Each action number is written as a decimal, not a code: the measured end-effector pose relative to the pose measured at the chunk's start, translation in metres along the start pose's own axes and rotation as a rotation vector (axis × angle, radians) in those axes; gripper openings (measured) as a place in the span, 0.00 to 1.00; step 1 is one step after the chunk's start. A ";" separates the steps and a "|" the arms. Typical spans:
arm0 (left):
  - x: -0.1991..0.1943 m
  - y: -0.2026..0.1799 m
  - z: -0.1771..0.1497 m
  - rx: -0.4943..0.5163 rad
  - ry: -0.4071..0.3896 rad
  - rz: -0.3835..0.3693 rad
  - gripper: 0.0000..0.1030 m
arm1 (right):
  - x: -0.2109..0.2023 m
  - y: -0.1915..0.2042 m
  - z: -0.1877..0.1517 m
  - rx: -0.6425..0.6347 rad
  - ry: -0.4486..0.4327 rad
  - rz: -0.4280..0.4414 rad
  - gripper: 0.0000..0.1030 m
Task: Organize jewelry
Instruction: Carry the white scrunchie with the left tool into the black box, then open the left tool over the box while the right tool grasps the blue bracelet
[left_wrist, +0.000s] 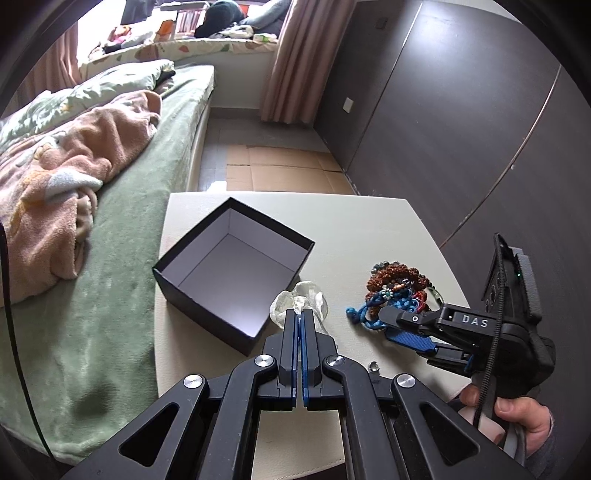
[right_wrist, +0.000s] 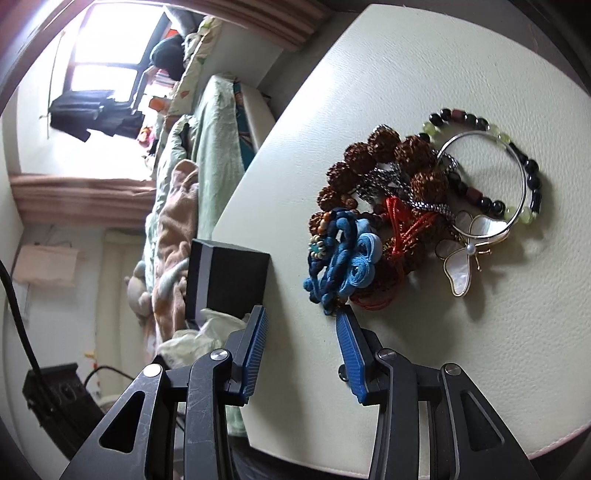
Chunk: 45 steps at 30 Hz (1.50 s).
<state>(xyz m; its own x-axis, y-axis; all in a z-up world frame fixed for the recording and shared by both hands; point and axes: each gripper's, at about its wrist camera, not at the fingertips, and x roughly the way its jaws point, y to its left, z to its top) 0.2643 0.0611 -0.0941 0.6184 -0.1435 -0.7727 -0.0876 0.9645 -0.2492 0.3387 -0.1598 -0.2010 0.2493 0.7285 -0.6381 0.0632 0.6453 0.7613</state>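
2 grippers frame this scene, one in each of your hands. Nearest the left wrist camera, your left gripper (left_wrist: 299, 314) has its blue-padded jaws pressed together on a clear, glassy bracelet (left_wrist: 301, 301), which bulges out to either side of the tips. It hangs just above the cream padded tabletop (left_wrist: 369, 229), beside the near corner of the box (left_wrist: 232, 273). 1 small clear bead (left_wrist: 373, 366) lies on the tabletop just right of that gripper's linkage.

Your right gripper (right_wrist: 300, 314) has its jaws spread wide with nothing between them. From its own camera, its right fingertip (right_wrist: 342, 316) sits at the near edge of the jewelry pile (right_wrist: 413, 206), close to a blue knotted cord ornament (right_wrist: 343, 254); whether they touch is unclear. From the left wrist camera, your right hand (left_wrist: 517, 413) wraps the handle at lower right.

Beyond the blue cord, the pile holds a red cord piece (right_wrist: 404, 227), a strand of large, rough brown beads (right_wrist: 369, 162), a silver chain (right_wrist: 391, 181), a pearly butterfly brooch (right_wrist: 461, 254), a thin silver bangle (right_wrist: 517, 177) and a bracelet of black and pale green beads (right_wrist: 532, 177), all tangled and overlapping.

Left of the pile, apart from it, the black box stands open, its pale interior holding nothing visible.

Farther off, a bed with a green cover (left_wrist: 122, 258) and a pink blanket (left_wrist: 74, 177) lies left of the table, and dark wardrobe doors (left_wrist: 461, 129) rise to the right.
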 end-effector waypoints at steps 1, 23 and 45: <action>-0.002 0.002 0.000 -0.002 -0.002 0.000 0.00 | 0.002 0.000 0.000 0.001 -0.010 -0.016 0.40; -0.048 0.034 0.052 -0.033 -0.136 0.022 0.01 | -0.023 0.051 0.000 -0.161 -0.091 0.037 0.02; 0.004 0.046 0.055 -0.095 0.035 0.004 0.15 | 0.012 0.011 -0.001 -0.062 -0.056 -0.127 0.09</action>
<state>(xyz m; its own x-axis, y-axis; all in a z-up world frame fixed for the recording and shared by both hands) 0.3053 0.1174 -0.0764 0.5904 -0.1493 -0.7932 -0.1648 0.9397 -0.2995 0.3415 -0.1434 -0.2006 0.2967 0.6274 -0.7200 0.0378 0.7456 0.6653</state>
